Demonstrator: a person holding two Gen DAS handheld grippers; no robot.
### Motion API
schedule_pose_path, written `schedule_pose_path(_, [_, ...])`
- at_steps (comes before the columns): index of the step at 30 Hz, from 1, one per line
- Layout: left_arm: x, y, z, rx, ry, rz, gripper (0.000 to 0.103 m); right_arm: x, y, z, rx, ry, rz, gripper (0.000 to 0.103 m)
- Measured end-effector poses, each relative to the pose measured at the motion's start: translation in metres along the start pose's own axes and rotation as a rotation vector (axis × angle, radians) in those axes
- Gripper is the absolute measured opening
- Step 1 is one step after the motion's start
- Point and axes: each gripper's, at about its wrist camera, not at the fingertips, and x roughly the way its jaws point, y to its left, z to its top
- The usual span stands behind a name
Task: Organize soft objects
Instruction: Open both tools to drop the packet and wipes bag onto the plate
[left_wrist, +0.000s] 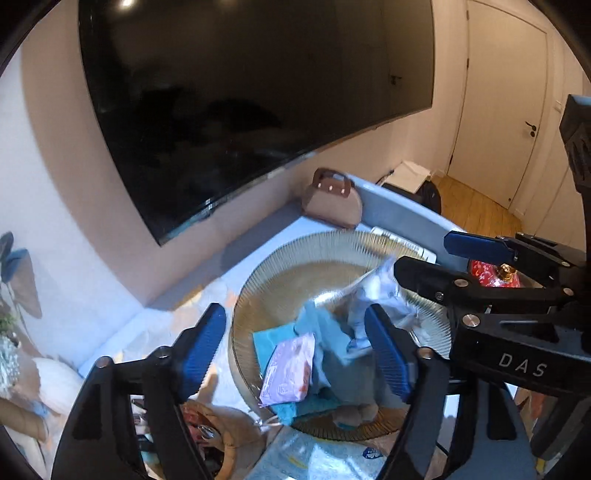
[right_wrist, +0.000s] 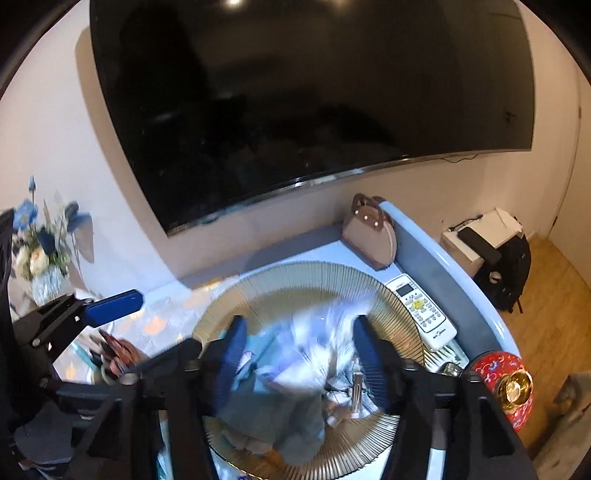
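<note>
- Two tools work over one wide, ribbed amber glass bowl (left_wrist: 295, 258) that stands on the pale blue bench (right_wrist: 306, 254) under a big dark wall screen (right_wrist: 314, 92).
- I judge the step in hand to be putting soft things into this bowl: it already carries a crumpled grey-blue cloth (right_wrist: 273, 413), a flat teal cloth (left_wrist: 267, 341) and a small pink plastic packet (left_wrist: 290, 371).
- The right tool (right_wrist: 299, 363) hangs over the bowl with its blue-padded jaws apart; between them sits a white-and-blue crinkled wrapper (right_wrist: 317, 350), blurred, so I cannot tell if the pads touch it. In the left view it shows from the side, above the wrapper (left_wrist: 373, 291).
- The left tool (left_wrist: 297, 349) is also spread wide and holds nothing; one finger is outside the bowl rim, the other above the cloths.
- Both tools point forward and down toward the bowl, the right one crossing in from the right side.
- Next move, I think: lift the right tool away cleanly so the light wrapper is not dragged out, then reach for another soft item.
- A white remote control (right_wrist: 423, 314), a brown rounded handbag (right_wrist: 371, 236) and a red patterned jar (right_wrist: 506, 387) stand near the bowl; they are hard things and should be left.
</note>
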Motion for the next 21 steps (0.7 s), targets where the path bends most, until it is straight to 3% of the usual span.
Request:
schedule_pose_path(2, [-0.003,0.000,0.001,0.004,-0.010,-0.009,0.077,-0.004,-0.003,0.002,0.015,-0.021,0.005,0.075])
schedule_pose_path(21, [-0.008,0.012,-0.001,-0.093,0.033,-0.017,0.077,-0.002,0.001,0.004,0.031,0.006,0.008,0.076])
